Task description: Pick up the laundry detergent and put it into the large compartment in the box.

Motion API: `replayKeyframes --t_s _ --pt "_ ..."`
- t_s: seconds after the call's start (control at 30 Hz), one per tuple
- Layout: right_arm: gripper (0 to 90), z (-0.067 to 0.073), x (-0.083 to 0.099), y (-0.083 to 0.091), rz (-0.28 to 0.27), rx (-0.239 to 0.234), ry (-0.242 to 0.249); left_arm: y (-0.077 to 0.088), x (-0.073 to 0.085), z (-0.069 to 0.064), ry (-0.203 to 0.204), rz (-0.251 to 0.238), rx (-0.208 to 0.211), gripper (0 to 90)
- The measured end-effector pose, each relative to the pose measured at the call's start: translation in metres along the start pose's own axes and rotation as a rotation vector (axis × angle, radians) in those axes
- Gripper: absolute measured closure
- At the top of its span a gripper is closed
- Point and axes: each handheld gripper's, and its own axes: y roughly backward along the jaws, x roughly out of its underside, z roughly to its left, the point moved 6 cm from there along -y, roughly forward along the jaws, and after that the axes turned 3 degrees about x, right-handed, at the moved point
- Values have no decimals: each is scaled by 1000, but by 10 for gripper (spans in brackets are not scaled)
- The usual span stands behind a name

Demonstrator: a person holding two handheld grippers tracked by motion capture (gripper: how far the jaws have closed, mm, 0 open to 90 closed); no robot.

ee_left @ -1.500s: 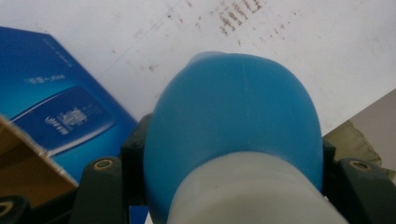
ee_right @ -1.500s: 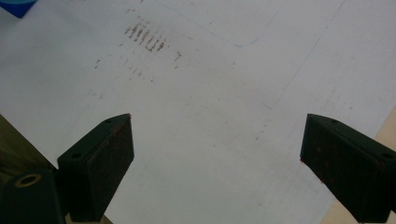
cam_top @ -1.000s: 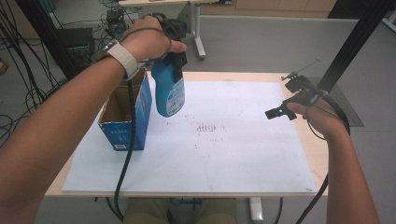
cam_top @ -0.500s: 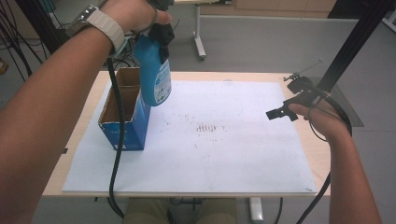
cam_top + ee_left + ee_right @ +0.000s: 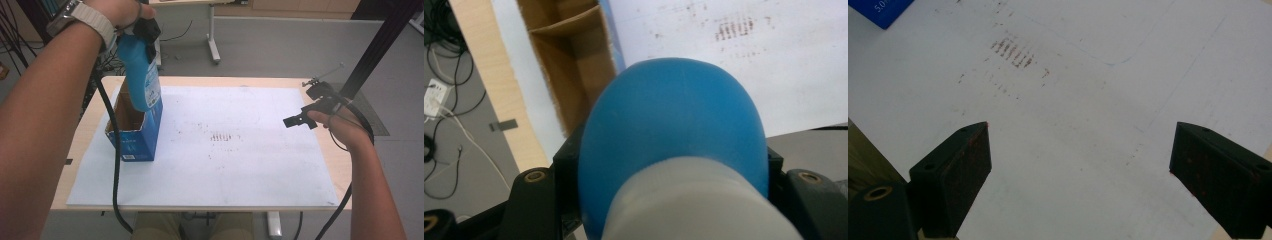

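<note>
My left gripper (image 5: 146,31) is shut on the upper part of a blue plastic bottle (image 5: 142,75) with a white cap end, and the bottle hangs downward from it. The bottle's lower end is over the open top of a blue cardboard box (image 5: 131,136) standing at the left of the table. In the left gripper view the bottle (image 5: 674,125) bulges between the black jaws, with the box's brown inside (image 5: 574,75) beyond it. My right gripper (image 5: 309,109) hovers open over the table's right side; its jaws (image 5: 1080,145) stand wide apart with nothing between them.
A white sheet (image 5: 240,170) with brown smudges (image 5: 220,136) in its middle covers most of the wooden table (image 5: 82,145). A black cable (image 5: 116,170) hangs from the left gripper down past the box. A black post (image 5: 380,45) rises at the far right.
My left hand has carried the bottle up and to the left, from beside the box's right side to over its open top. The right gripper has stayed still.
</note>
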Motion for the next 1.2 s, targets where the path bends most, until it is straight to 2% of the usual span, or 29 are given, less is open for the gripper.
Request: replayKeyframes --t_s 0.2,0.4,0.5,0.63,0.97,1.2 --pt "95 -1 -1 -1 -2 1 1 -2 3 22 59 -8 2 387" --pt "94 0 -2 -4 1 -3 5 -8 2 32 90 10 -33 387" --pt "95 0 -3 -5 -1 -3 7 -10 2 37 102 6 -22 387" --pt "95 0 -3 -7 1 -6 9 -16 1 46 113 1 -5 387" --pt "94 -1 -2 -9 -4 -8 9 -31 -3 58 142 1 -23 387" --pt "94 0 -3 -12 -10 -14 10 -44 -5 65 134 0 -8 387"
